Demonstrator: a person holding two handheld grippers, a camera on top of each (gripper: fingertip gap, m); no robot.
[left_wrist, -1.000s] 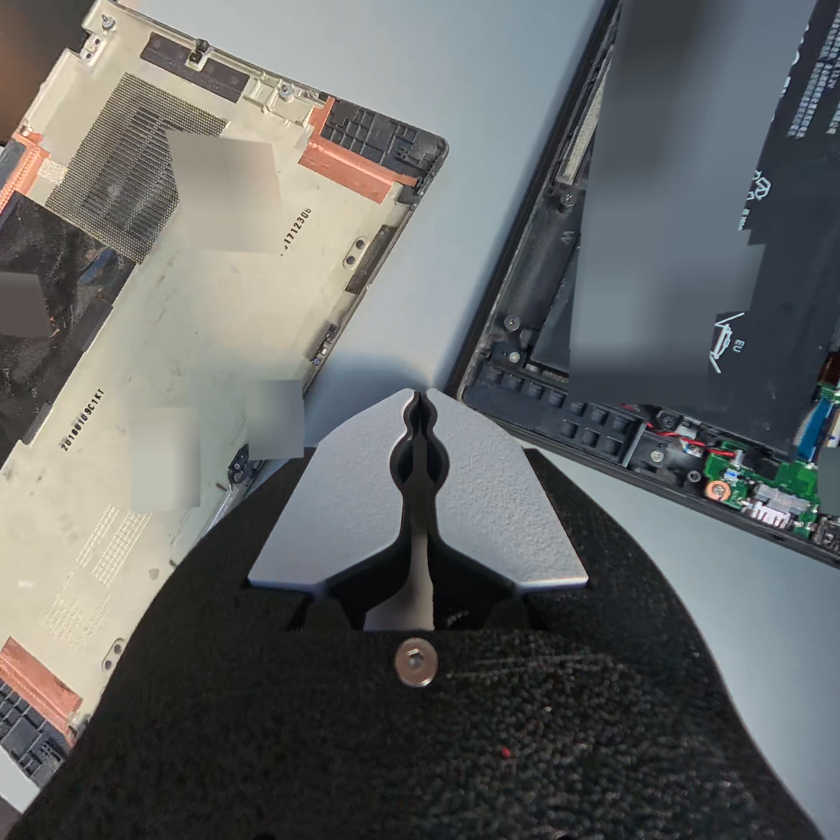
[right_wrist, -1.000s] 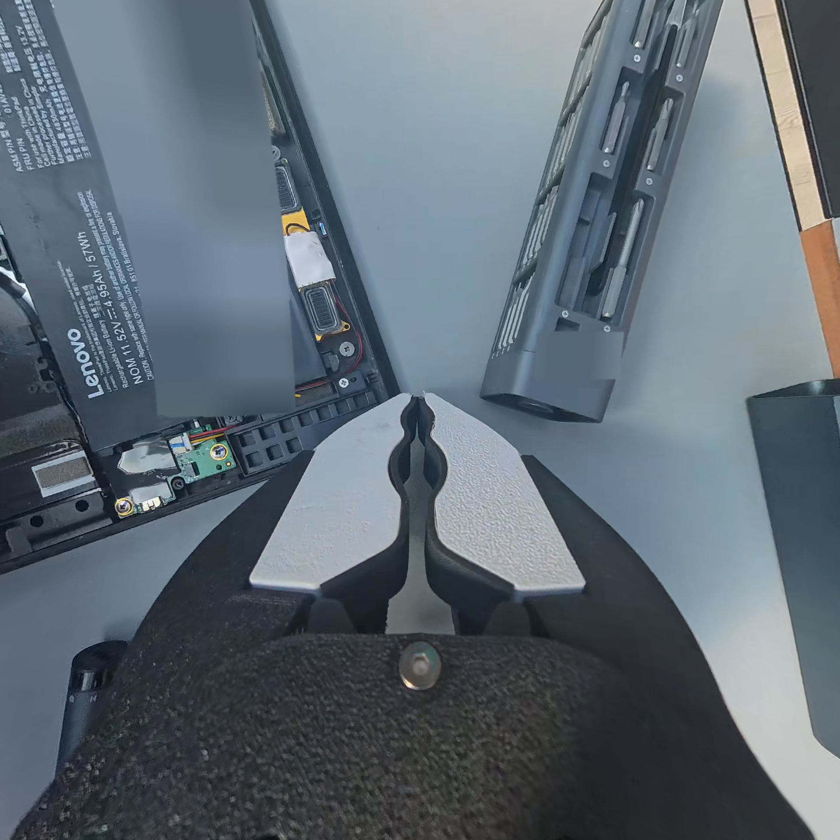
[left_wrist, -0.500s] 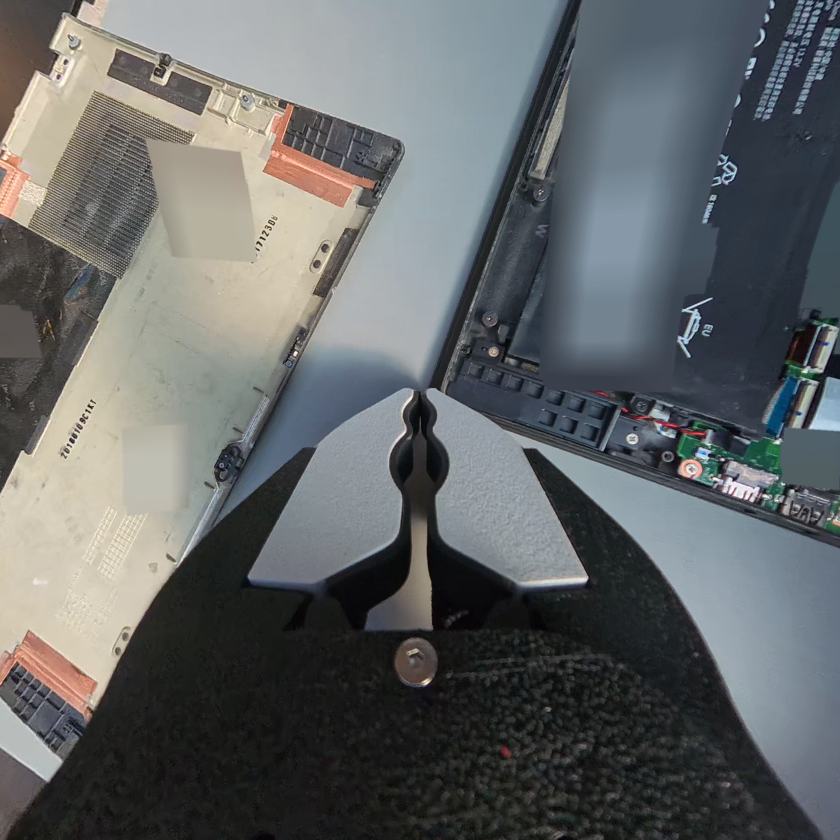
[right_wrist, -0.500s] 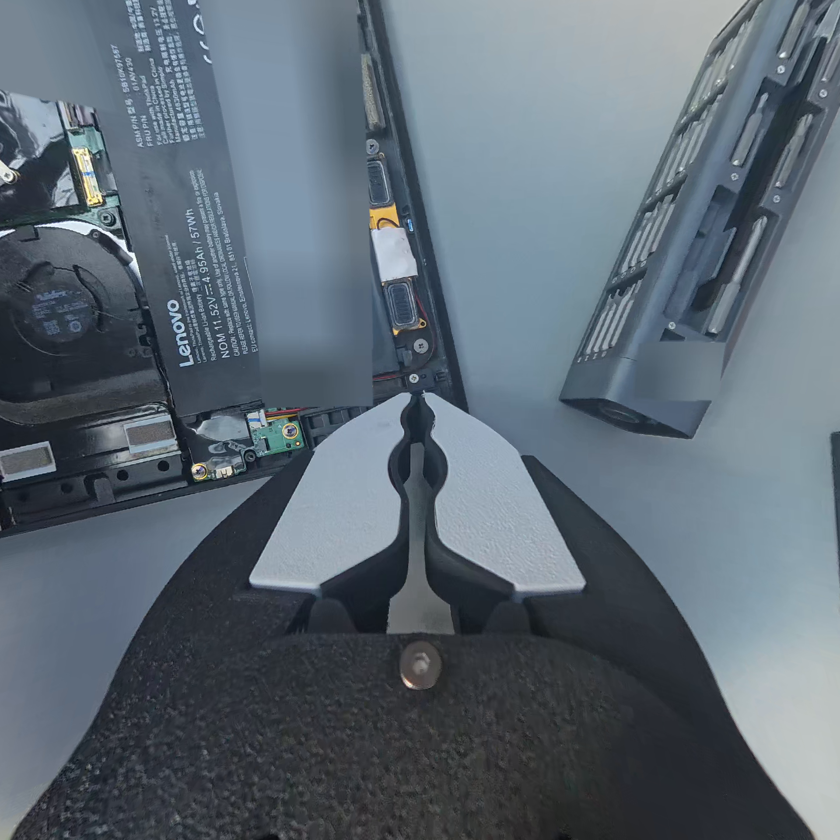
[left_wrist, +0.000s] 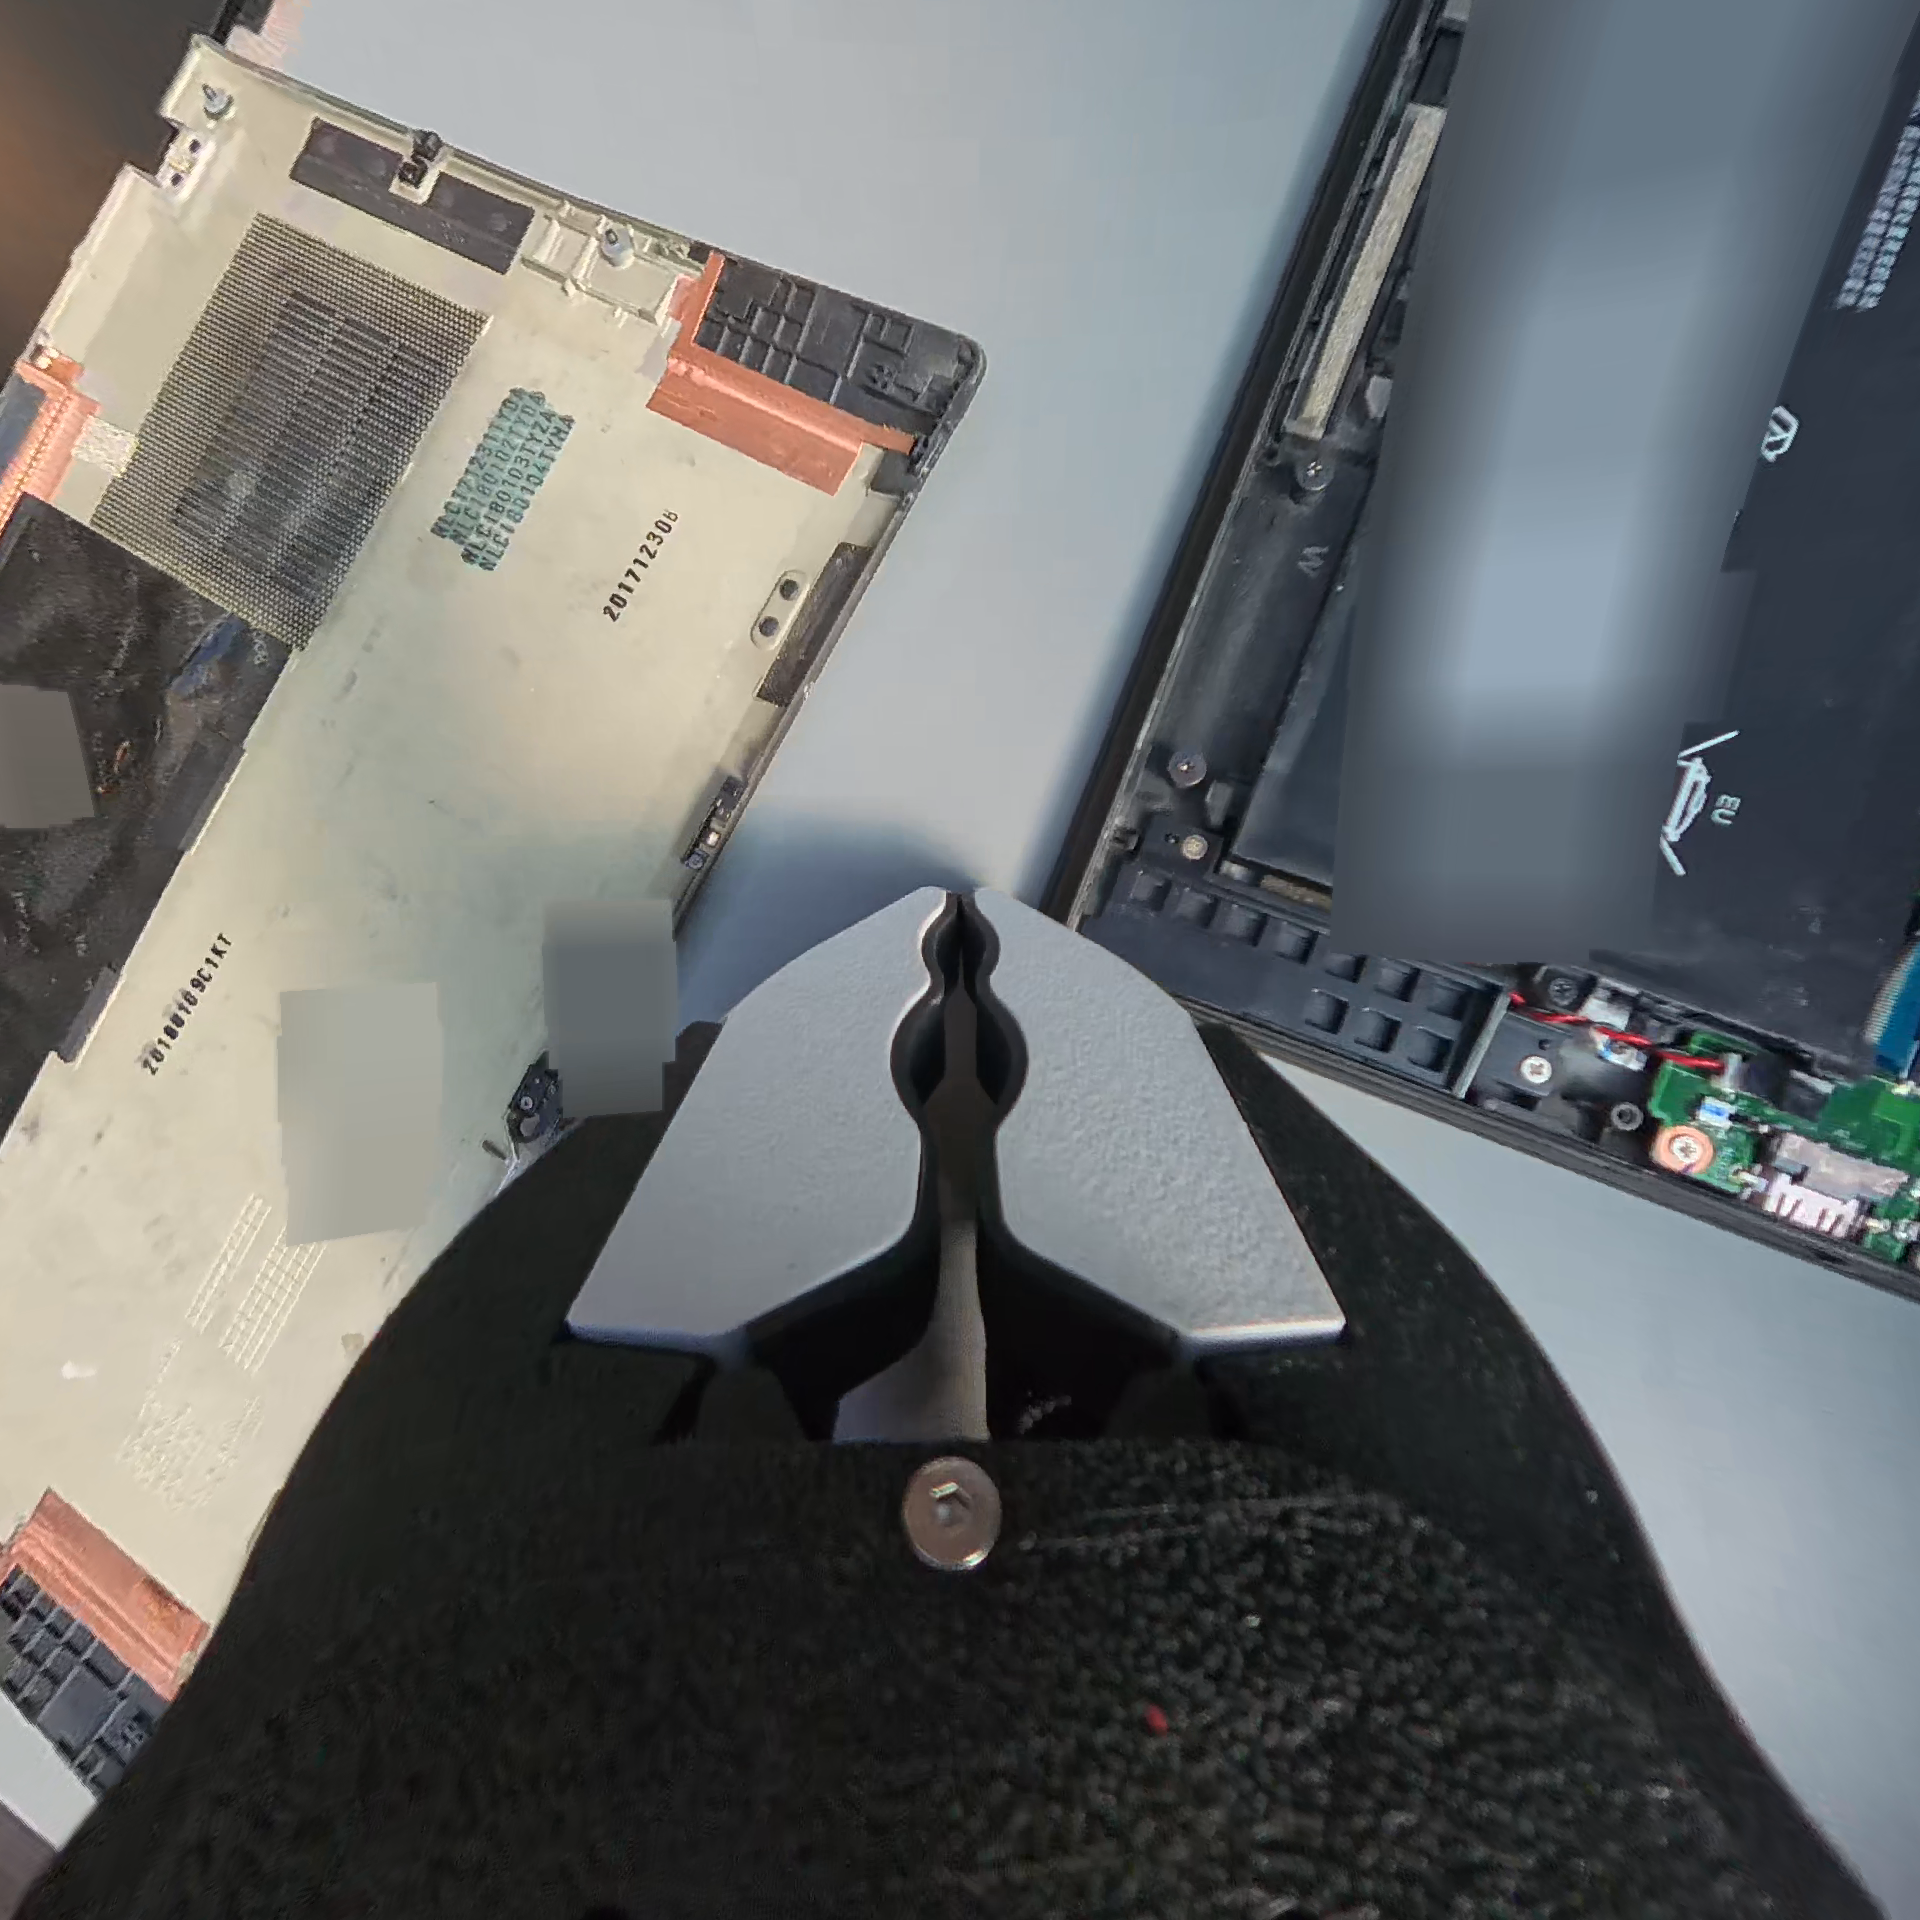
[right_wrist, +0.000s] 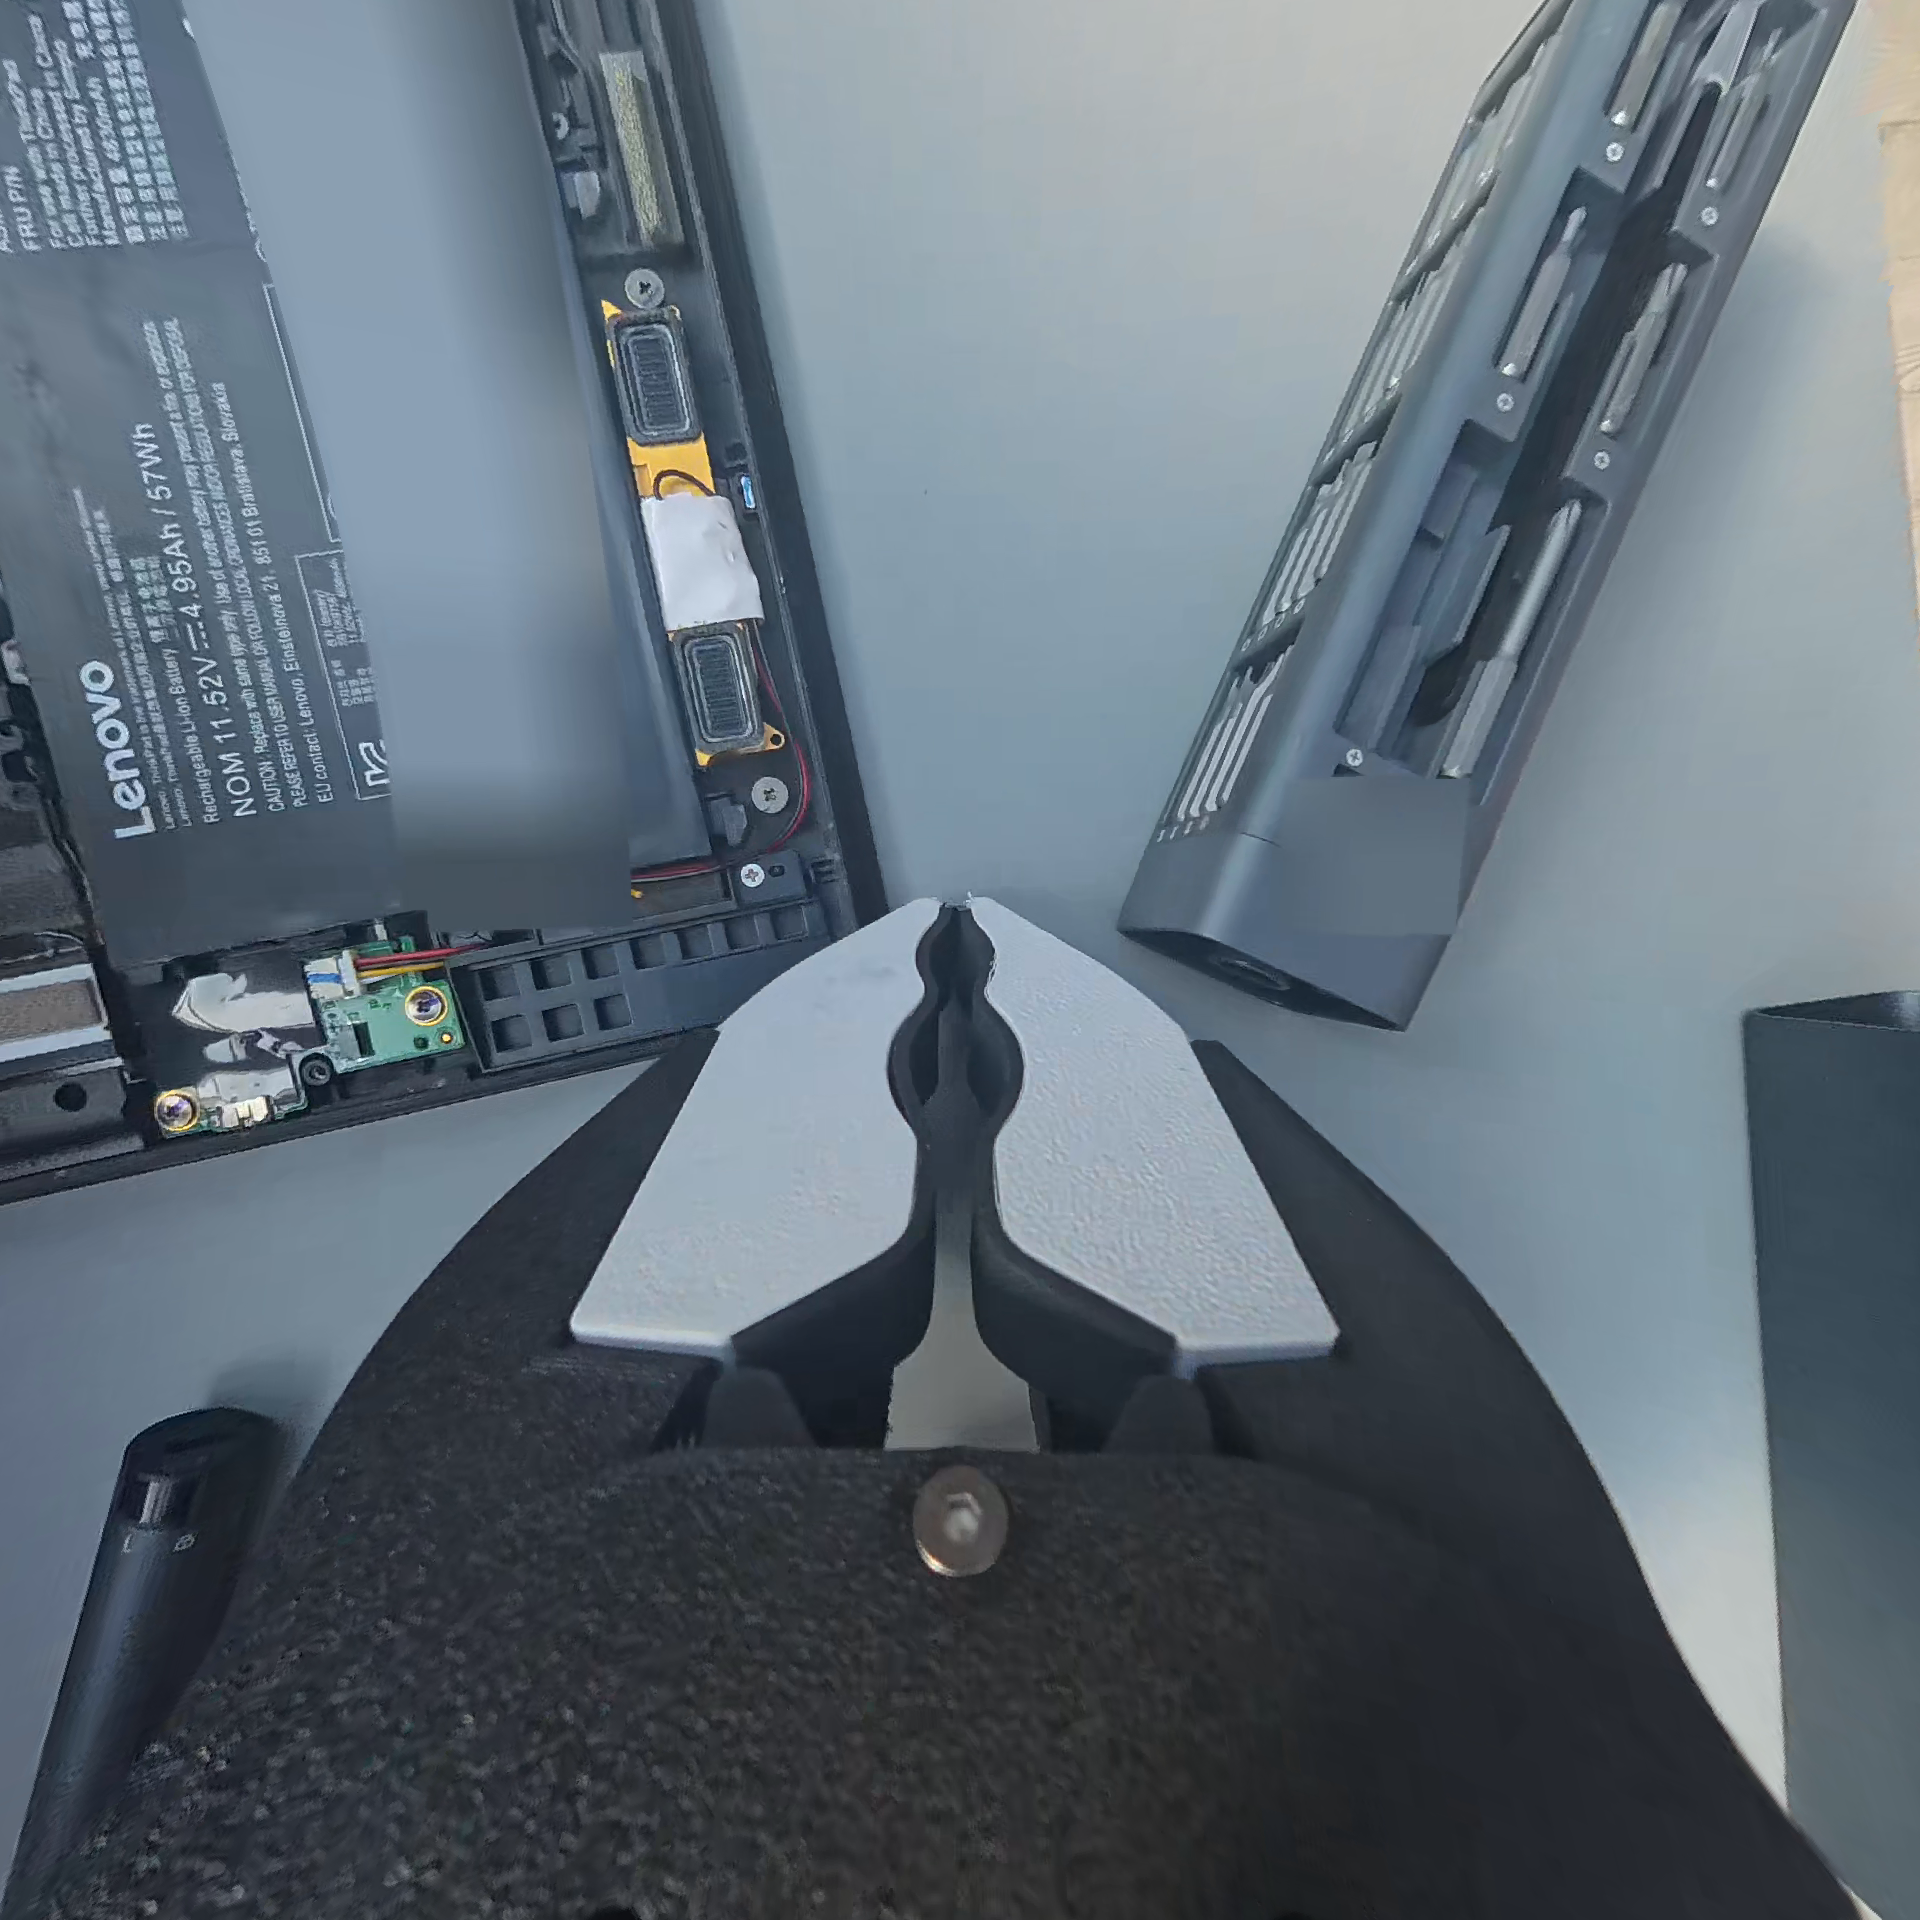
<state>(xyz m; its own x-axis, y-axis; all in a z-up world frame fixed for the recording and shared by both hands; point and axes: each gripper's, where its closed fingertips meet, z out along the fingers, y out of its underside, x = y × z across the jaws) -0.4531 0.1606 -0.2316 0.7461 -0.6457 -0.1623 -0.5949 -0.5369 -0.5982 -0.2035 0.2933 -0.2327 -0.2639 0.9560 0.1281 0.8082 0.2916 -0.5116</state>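
Two hand-held grippers hover over a pale grey desk (left_wrist: 1039, 208), each with its jaws pressed together and nothing between them.

The left hand-held gripper (left_wrist: 961, 900) points at the bare strip of desk between two parts of a dismantled laptop. To its left lies the removed bottom cover (left_wrist: 416, 727), inner side up: pale metal with a dark mesh vent patch, copper-coloured strips at its corners and a black foil patch toward the cover's far-left side. The gripper's body overlaps the near edge of this cover in the view; whether it touches cannot be told. To its right lies the open laptop chassis (left_wrist: 1226, 665), whose near corner sits just beside the fingertips.

The right hand-held gripper (right_wrist: 958, 906) has its tips just off the chassis corner (right_wrist: 831, 810), near a speaker module (right_wrist: 686, 582) with yellow backing and white tape along the chassis edge. A black battery (right_wrist: 208, 582) fills the middle of the chassis, and a small green circuit board (right_wrist: 395, 1013) sits by its near edge. To the right, apart from the chassis, lies a grey screwdriver bit case (right_wrist: 1475, 582), opened with bits in slots. A dark sleeve-like box (right_wrist: 1839, 1351) lies at the right edge of the view, and a black cylindrical tool (right_wrist: 156, 1558) lies at lower left beside the gripper body.
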